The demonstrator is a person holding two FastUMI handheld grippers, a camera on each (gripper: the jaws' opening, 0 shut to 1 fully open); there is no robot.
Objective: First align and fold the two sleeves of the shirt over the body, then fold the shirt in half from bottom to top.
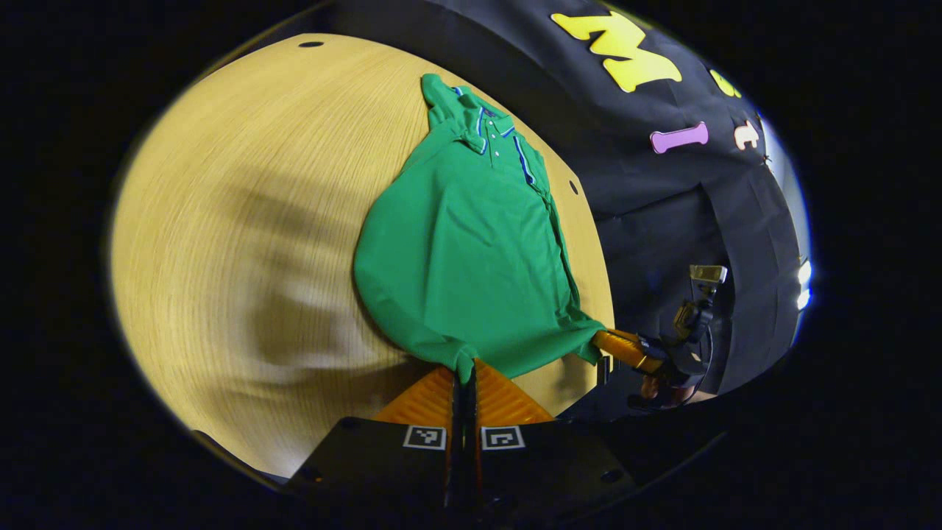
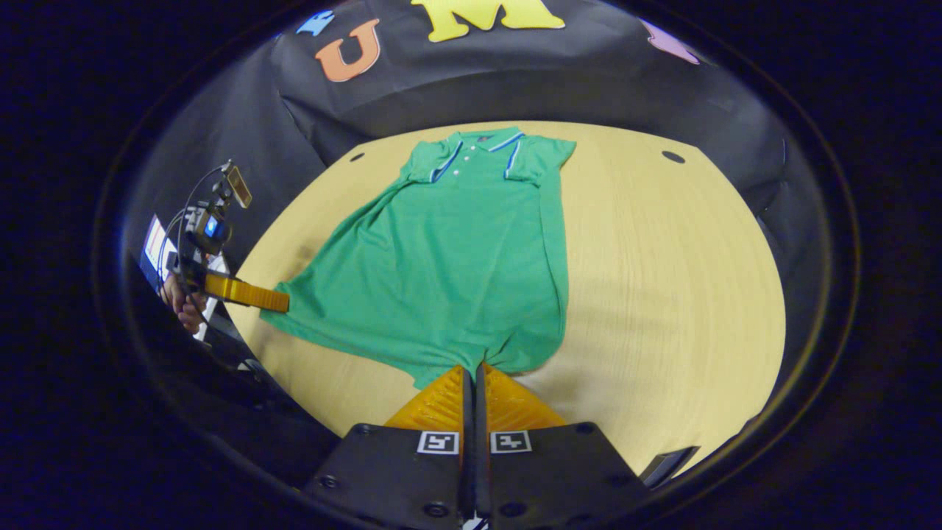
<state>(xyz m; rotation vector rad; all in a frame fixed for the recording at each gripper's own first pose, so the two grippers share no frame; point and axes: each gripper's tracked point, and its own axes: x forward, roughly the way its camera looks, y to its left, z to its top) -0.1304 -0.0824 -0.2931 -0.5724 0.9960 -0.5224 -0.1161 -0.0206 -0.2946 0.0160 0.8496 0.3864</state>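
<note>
clearly the green polo shirt [image 2: 449, 272] is thin, soft cloth, light and limp, so it should sag and crease wherever it is not held and will probably slide easily over the smooth wooden tabletop [image 2: 662, 280]. it lies front up on that tabletop, collar [image 2: 478, 143] toward the black cloth wall at the far side, hem toward the two tools. both sleeves look already folded in over the body near the collar, so the half-fold from bottom to top seems to be the step in hand.

the right gripper [image 2: 472, 368] has its fingers closed on one bottom corner of the hem, the cloth bunching into a small pucker between them. the left gripper [image 1: 464, 366] has its fingers closed on the other bottom corner, a little tuft of fabric pinched in the same way; in the right gripper view it shows farther off at the shirt's corner, with a hand behind it. the two hem corners look like the right places to hold, since lifting both together should keep the bottom edge taut and straight.

nothing stands on the tabletop around the shirt. a few small dark holes [image 2: 673, 156] sit in the wood near the far edge, beside the shirt and not under it. the main risk, i think, is uneven pull skewing the fold or dragging the whole shirt.
</note>
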